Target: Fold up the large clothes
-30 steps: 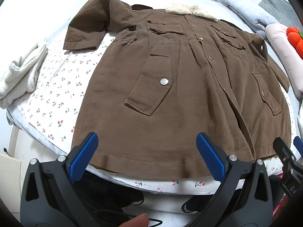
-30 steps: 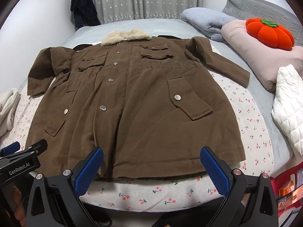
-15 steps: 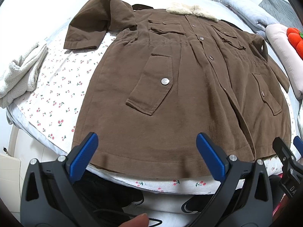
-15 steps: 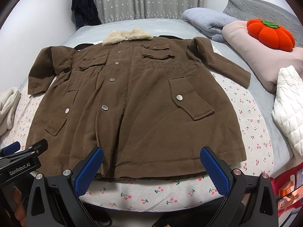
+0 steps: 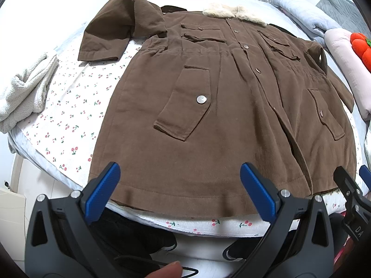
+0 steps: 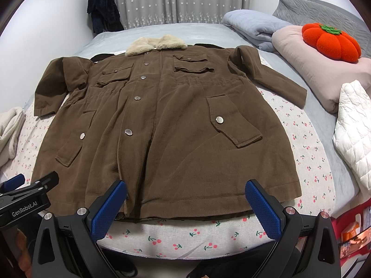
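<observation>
A long brown coat point(image 5: 222, 120) point(image 6: 167, 125) with a cream fur collar point(image 6: 156, 45) lies face up and buttoned on the bed, hem toward me, both sleeves spread out to the sides. My left gripper point(image 5: 178, 190) hovers open just over the hem on the coat's left half, nothing between its blue pads point(image 5: 102, 193). My right gripper point(image 6: 185, 206) stands open above the hem on the right half, also empty. The right gripper's black body point(image 5: 352, 199) shows at the left view's right edge, and the left gripper's body point(image 6: 25, 201) shows at the right view's left edge.
The bed has a cherry-print sheet point(image 6: 176, 236). A cream fleece garment point(image 5: 23, 92) lies at the left edge. A white quilted jacket point(image 6: 354, 134), pink bedding point(image 6: 324, 69), an orange pumpkin cushion point(image 6: 331, 42) and a blue blanket point(image 6: 255, 25) lie right. Dark shoes point(image 5: 129, 236) sit on the floor.
Both views have crept slightly closer to the coat's hem; the coat itself has not moved and both grippers stay open.
</observation>
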### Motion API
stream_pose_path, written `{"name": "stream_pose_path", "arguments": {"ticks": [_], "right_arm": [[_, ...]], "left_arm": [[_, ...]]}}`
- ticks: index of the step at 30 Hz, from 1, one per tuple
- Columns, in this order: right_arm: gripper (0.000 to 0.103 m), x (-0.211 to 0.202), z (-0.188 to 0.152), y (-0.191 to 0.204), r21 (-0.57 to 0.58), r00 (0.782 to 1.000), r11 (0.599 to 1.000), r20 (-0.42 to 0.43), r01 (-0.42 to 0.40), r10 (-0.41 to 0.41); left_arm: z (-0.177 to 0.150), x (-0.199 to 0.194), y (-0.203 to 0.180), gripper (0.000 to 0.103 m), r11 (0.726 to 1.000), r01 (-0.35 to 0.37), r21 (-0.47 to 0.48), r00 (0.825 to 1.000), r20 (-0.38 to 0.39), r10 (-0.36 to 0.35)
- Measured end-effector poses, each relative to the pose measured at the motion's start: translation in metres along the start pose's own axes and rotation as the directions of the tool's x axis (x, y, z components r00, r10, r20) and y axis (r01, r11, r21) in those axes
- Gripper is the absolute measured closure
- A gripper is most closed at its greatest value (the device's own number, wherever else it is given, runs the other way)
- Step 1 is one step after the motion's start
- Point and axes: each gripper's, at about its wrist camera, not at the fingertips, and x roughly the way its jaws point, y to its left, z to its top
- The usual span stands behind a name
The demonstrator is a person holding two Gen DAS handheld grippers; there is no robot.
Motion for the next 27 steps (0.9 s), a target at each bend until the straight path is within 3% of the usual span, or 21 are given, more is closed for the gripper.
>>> {"name": "stream_pose_path", "arguments": {"ticks": [27], "right_arm": [[0.000, -0.001, 0.002, 0.001, -0.001, 1.000, 1.000, 0.002, -0.001, 0.001]], "left_arm": [[-0.004, 0.000, 0.013, 0.000, 0.999, -0.005, -0.043, 1.000, -0.001, 0.005]]}}
